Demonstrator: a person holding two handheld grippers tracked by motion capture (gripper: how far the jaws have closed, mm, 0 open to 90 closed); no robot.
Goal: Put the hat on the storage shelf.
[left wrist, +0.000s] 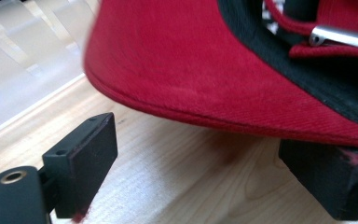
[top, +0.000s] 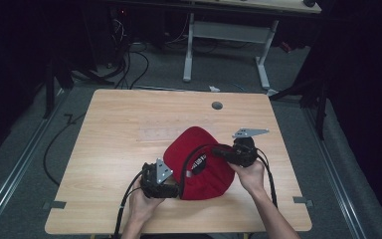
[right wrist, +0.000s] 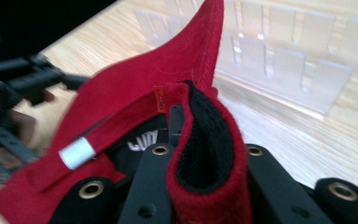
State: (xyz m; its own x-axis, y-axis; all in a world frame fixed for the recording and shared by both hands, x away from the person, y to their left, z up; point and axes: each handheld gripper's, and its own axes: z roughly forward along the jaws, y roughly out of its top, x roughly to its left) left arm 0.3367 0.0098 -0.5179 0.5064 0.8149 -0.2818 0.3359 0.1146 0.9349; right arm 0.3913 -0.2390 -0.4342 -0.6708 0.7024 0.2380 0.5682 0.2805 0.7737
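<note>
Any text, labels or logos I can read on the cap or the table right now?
No text reads in full.
White lettering on the black lining inside the red cap: starts "CU", the rest hidden by the right gripper.
Orange tag on the cap's seam: print too small to read.
White label inside the cap, high view: blurred.

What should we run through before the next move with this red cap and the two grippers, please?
1. Right gripper has a firm hold: ok. Its jaws are shut on a fold of the red cap, at the black-lined edge.
2. Left gripper is free of the cloth: ok. Its jaws stand open under the cap's edge, pads not pressing it.
3. Cap is partly lifted off the table: ok, the left gripper view shows wood beneath its edge.
4. Strap with the metal clasp hangs loose inside: ok, no snag seen.
5. Cables clear of the cap: not ok, a black cable lies across it.
</note>
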